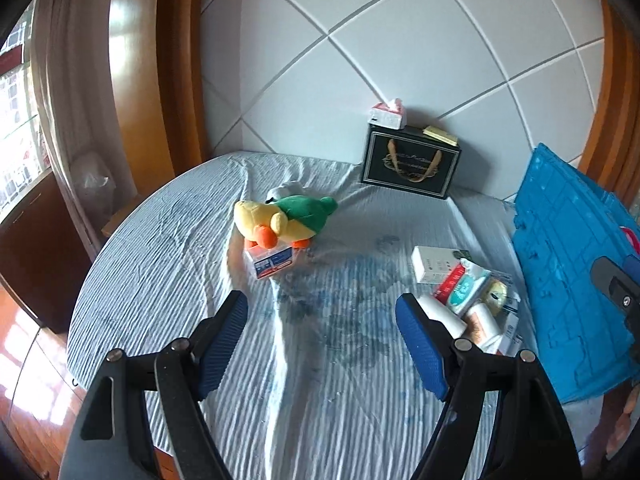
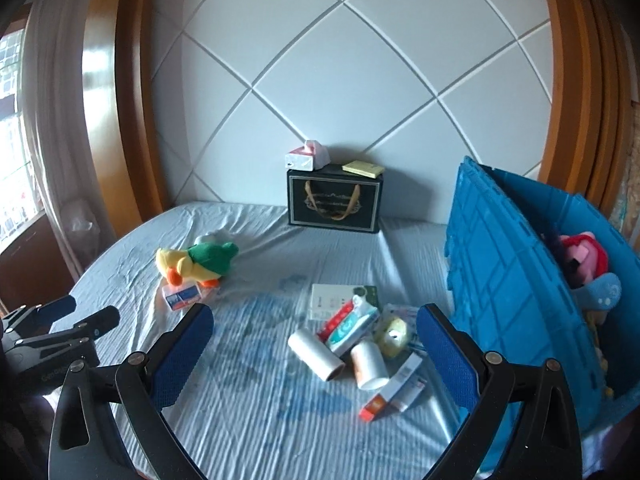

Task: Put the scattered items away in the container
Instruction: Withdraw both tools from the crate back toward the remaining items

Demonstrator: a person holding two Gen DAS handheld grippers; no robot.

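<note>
Both jaws wide open, empty. White cardboard-cored paper roll (image 2: 316, 354) between right gripper (image 2: 316, 358) jaws, on bed — light, crushable; grip mid-barrel. Blue plastic crate (image 2: 512, 280) beyond right jaw.

The bed (image 2: 256, 412) is wearing a thin striped cloth sheet, matt and rumpled into fine creases. At about ten o'clock from the pile of packets, a plush duck (image 2: 196, 262) is showing soft, fuzzy fabric, lying partly on a small glossy printed box (image 2: 182, 296). The container (image 2: 516, 292) at three o'clock is looking like hard moulded plastic, ribbed and faintly shiny. The paper rolls (image 2: 316, 354) are appearing matt and smooth, and the toothpaste carton (image 2: 350, 326) is catching light like coated card. Each hand-held gripper is showing matt black plastic arms with ribbed blue pads (image 2: 446, 354). At twelve o'clock, the black gift box (image 2: 334, 206) is looking satin, and the wooden frame (image 2: 132, 80) behind is gleaming with varnish.
</note>
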